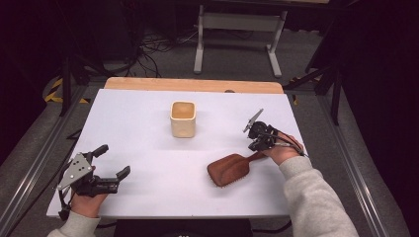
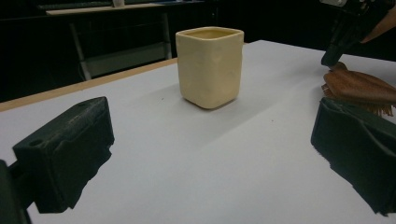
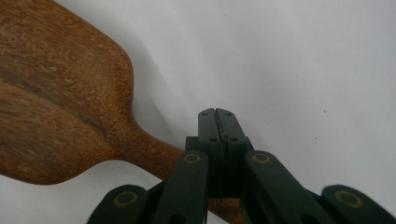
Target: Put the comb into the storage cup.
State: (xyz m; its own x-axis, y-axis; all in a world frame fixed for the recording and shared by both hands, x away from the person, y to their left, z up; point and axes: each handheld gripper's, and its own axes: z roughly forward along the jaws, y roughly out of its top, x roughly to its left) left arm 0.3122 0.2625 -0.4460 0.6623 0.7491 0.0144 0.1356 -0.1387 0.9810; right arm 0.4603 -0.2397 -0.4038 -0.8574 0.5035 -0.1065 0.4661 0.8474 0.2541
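From above, the wooden brush (image 1: 231,168) lies right of centre on the white table (image 1: 148,148), handle toward the right gripper (image 1: 258,140). The left gripper (image 1: 112,162) gapes (cup (image 2: 210,65) ahead). The right gripper view shows its jaws pressed together beside the handle.

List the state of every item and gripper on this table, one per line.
Cream square cup: upright, open top, looks empty, standing alone mid-table.
Wooden hairbrush: lying flat on the table, bristles down, handle toward the right gripper.
Left gripper: jaws wide open, holding nothing, near the table's left front.
Right gripper: jaws shut together, over the brush handle, not clamped on it.
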